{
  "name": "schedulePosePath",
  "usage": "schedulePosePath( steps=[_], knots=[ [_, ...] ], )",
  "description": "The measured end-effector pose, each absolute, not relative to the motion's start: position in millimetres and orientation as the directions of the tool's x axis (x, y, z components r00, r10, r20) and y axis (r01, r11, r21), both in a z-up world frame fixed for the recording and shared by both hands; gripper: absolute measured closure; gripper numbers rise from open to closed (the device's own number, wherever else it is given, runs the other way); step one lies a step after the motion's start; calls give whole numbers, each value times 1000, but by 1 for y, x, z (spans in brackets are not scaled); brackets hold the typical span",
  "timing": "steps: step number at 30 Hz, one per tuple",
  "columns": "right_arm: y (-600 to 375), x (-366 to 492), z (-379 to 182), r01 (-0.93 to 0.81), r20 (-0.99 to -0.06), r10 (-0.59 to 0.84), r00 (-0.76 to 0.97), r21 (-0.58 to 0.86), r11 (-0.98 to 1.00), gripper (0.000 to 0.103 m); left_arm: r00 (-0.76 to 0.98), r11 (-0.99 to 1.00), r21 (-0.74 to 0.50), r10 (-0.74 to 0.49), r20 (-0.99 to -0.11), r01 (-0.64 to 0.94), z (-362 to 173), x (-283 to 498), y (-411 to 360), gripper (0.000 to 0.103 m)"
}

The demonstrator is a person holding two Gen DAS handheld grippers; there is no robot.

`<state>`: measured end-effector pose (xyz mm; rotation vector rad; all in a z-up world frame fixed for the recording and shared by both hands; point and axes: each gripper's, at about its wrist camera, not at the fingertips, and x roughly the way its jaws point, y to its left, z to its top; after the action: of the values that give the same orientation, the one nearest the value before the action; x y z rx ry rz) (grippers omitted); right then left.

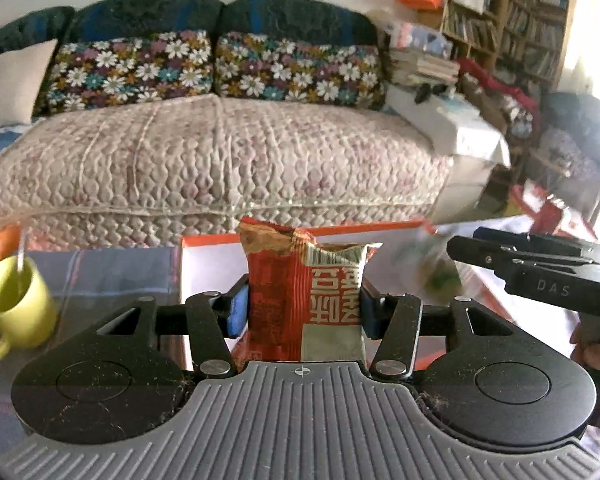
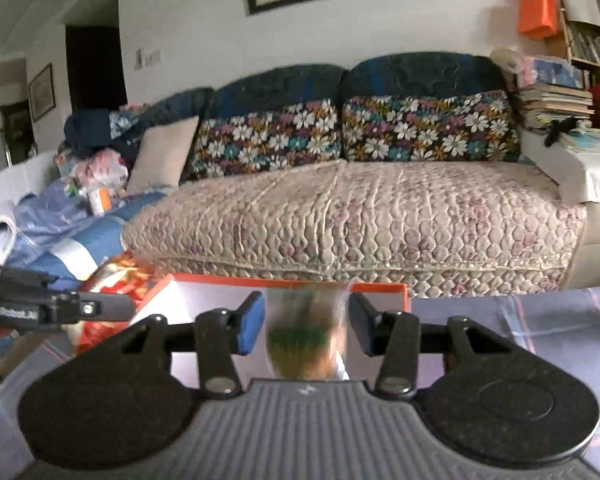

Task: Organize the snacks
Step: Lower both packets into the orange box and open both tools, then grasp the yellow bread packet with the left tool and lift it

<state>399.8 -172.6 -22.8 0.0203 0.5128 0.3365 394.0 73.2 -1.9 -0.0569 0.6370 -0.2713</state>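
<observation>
**Both hand-held grippers over the orange-rimmed box, each with a snack packet between its pads**

Your left hand-held gripper [image 1: 302,306] has a red and silver foil snack packet [image 1: 306,280] standing upright between its blue pads [image 1: 236,312]. The pads touch the packet on both sides, so it is pinched and held. The top edge of the packet is crumpled. It hangs above the shallow white box with an orange rim [image 1: 212,240], which lies on the table [image 1: 100,272] that has a blue checked cloth under a clear cover.

Your right hand-held gripper [image 2: 306,326] has a clear plastic packet with green and pale contents [image 2: 308,336] between its pads [image 2: 252,326]. This packet is strongly blurred. A narrow gap shows on each side between the packet and the pads, so they do not press on it; the jaws are spread a little around it. The packet is also over the same white box [image 2: 204,280].

In the left wrist view you see the right hand-held gripper [image 1: 460,248] coming in from the right edge, just beside the box, with a part of the hand [image 1: 592,352] under it. A yellow-green ceramic mug [image 1: 16,308] stands on the table at the left, well apart from the box. Behind the table is a sofa with a pale quilted cover [image 1: 220,160] and two flowered cushions [image 1: 132,68].
</observation>
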Motion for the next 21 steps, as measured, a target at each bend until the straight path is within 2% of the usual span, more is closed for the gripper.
schedulePosePath(
  steps=[1, 2, 4, 5, 7, 13, 16, 21],
  knots=[
    [-172, 407, -27, -305, -487, 317, 814, 105, 946, 40, 763, 967, -130, -254, -594, 221, -11, 406, 72, 80],
    [-173, 408, -29, -306, -484, 320, 814, 110, 945, 38, 754, 970, -126, -242, -611, 209, -18, 415, 72, 76],
    [-179, 397, -26, -312, -465, 331, 821, 120, 942, 27, 744, 973, -124, -227, -629, 192, -27, 415, 73, 76],
    [-184, 386, -24, -308, -447, 328, 832, 120, 944, 22, 746, 970, -135, -240, -621, 200, -29, 409, 74, 72],
    [-195, 359, -21, -292, -423, 309, 852, 107, 950, 4, 753, 965, -158, -262, -603, 210, -28, 387, 79, 64],
    [-230, 267, -22, -224, -449, 242, 860, 93, 970, 1, 761, 953, -185, -304, -573, 241, -18, 294, 76, 48],
    [-248, 219, -32, -160, -490, 194, 850, 110, 981, 1, 748, 950, -182, -311, -587, 253, -23, 244, 68, 46],
    [-273, 149, -54, -49, -552, 147, 821, 189, 981, 1, 677, 948, -199, -317, -664, 250, -52, 169, 53, 44]
  ],
)
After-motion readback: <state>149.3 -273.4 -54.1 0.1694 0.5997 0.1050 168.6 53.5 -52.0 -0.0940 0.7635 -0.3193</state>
